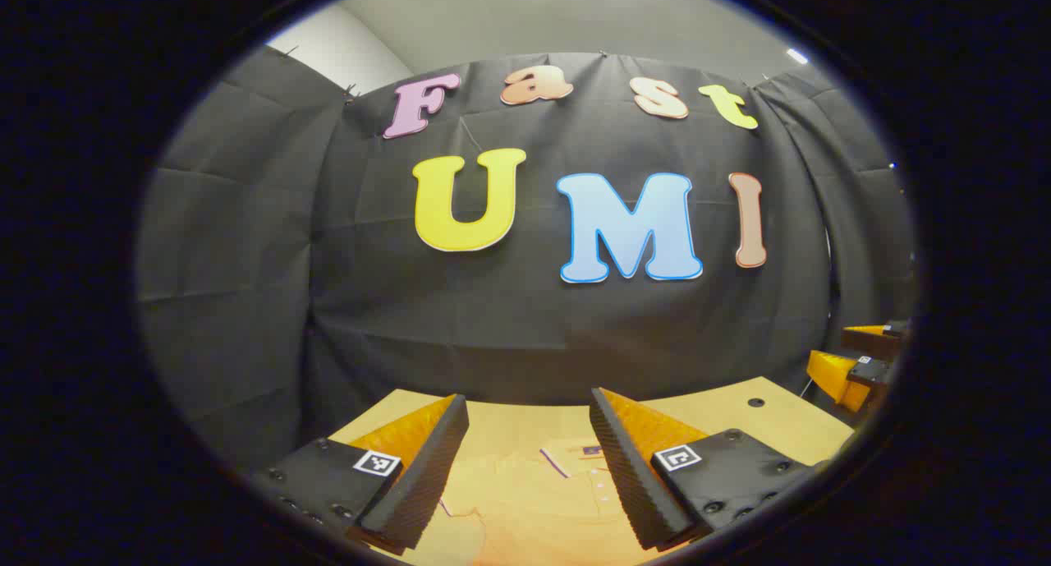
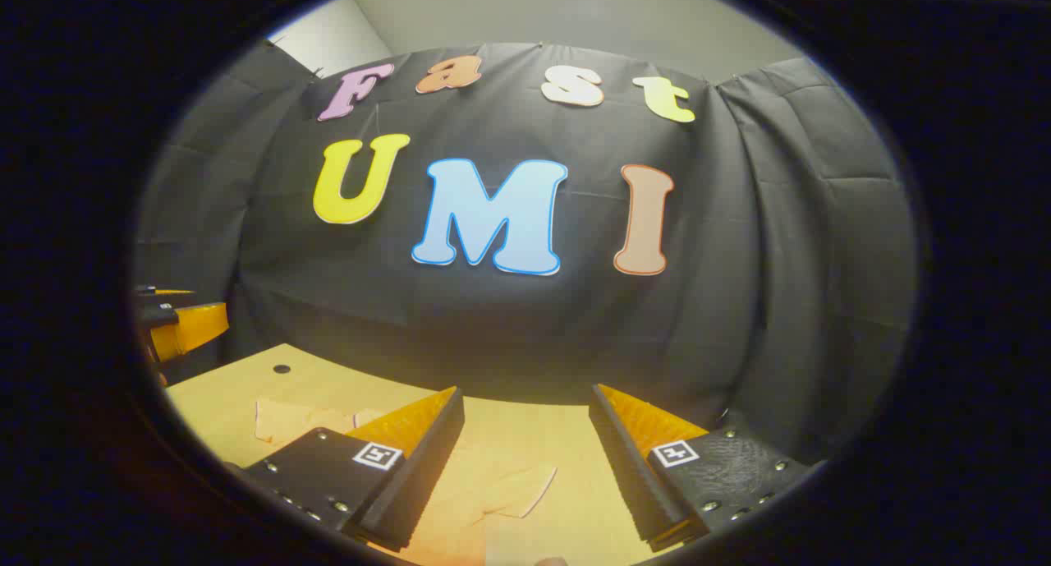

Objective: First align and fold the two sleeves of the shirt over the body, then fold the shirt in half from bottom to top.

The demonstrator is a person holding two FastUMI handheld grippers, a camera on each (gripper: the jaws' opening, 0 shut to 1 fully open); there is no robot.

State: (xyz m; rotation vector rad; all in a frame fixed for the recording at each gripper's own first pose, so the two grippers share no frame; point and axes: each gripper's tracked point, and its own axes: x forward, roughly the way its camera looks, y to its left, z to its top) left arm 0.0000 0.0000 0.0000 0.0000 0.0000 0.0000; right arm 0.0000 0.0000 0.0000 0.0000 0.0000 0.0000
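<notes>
Left gripper (image 1: 530, 467), jaws apart and empty, held above the shirt (image 1: 534, 500), which lies flat on the worktop (image 1: 788, 422). The collar points to the booth wall; the long axis probably runs from wall to viewer. Right gripper (image 2: 525, 467), jaws likewise apart, hovers over a sleeve (image 2: 509, 488). Advice: pinch each cuff squarely, then draw both sleeves inward evenly.

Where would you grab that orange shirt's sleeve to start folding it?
Probably at the cuff end of the sleeve, the loose edge lying flat on the table between the open fingers of the right gripper. Come down from above and pinch that edge; it sticks out from the shirt, so it should lift most easily.
</notes>
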